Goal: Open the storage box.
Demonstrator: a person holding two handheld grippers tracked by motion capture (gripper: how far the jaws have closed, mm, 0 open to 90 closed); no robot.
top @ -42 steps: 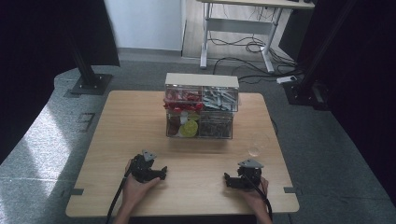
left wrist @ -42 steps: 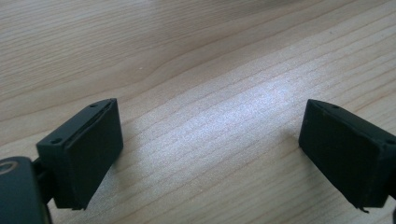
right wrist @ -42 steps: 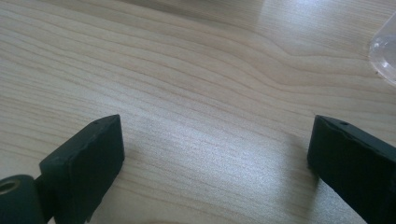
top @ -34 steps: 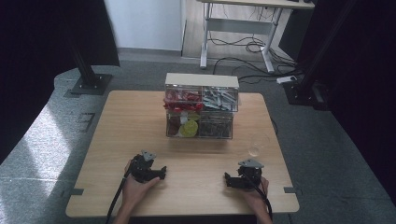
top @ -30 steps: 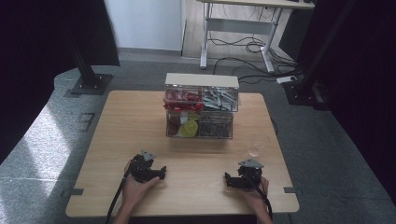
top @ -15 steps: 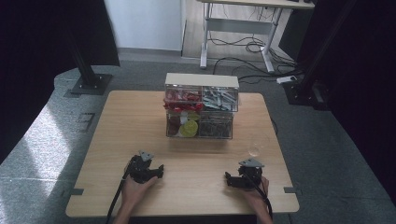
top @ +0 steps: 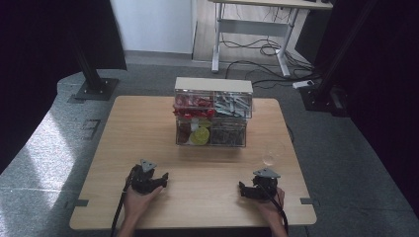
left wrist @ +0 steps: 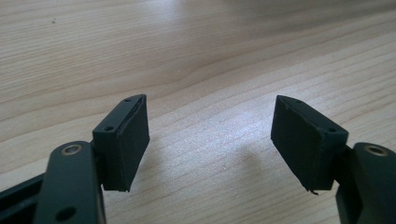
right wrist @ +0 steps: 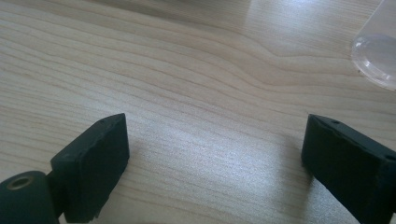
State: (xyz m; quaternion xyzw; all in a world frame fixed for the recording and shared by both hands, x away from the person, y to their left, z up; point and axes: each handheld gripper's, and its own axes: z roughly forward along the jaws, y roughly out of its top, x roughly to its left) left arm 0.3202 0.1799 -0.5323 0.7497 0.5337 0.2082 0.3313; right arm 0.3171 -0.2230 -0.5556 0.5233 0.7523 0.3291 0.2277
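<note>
Left claw [top: 160, 178] jaws just been closing – nothing between; right claw [top: 243, 190] gaping.

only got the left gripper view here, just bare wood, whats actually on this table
Observer: A clear drawer box stands at the far middle of the table, with red pieces in its upper left drawer.
Operator: anything closer to me
Observer: Yes, a clear glass stands upright near the table's right edge, just beyond the right claw.
Operator: is that claw on the glass
Observer: No. The right claw is open over bare wood, and the glass sits off to its upper right in the right gripper view, untouched.
</note>
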